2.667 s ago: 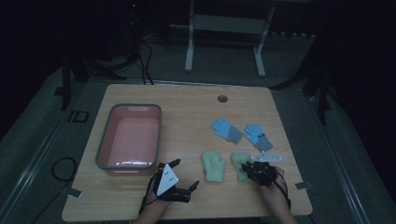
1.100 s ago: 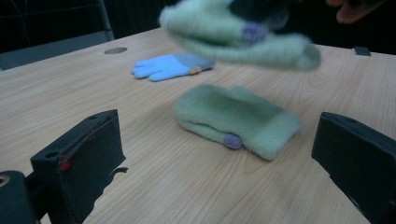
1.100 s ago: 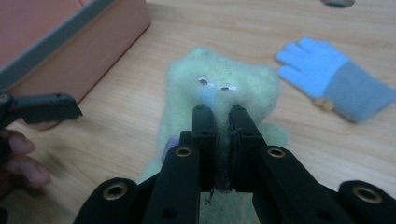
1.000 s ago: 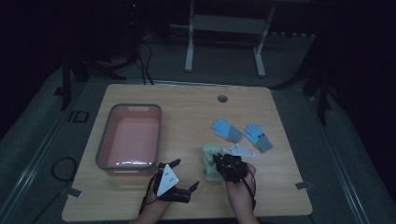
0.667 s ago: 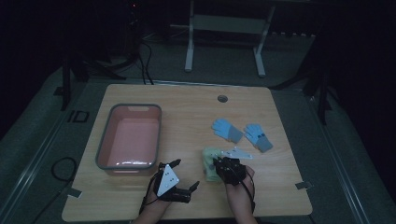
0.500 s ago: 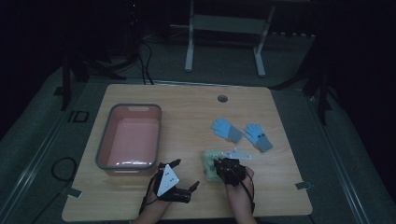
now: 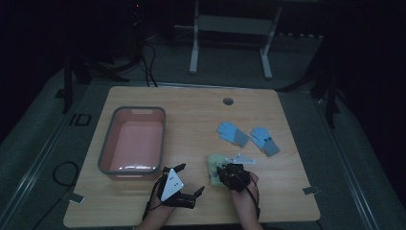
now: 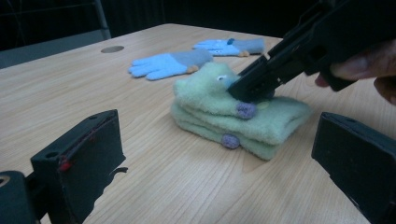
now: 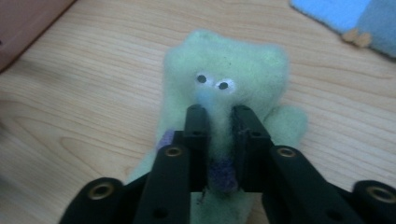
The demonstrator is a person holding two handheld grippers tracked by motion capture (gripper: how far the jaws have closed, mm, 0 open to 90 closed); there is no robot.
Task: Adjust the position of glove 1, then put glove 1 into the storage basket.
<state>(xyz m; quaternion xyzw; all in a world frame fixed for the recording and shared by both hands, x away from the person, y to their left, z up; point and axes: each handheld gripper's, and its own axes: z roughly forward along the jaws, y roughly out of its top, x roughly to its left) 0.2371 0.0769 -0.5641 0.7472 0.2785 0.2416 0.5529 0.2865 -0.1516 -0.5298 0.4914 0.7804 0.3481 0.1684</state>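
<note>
The right gripper sits on top of the green gloves. Its jaws have just been opening a little, and a fold of green fluff is still pinched between them. The green gloves lie stacked one on the other on the table, near the front edge, just in front of two blue gloves. The left gripper rests on the table near the pink tub, its jaws spread wide and holding nothing.
</note>
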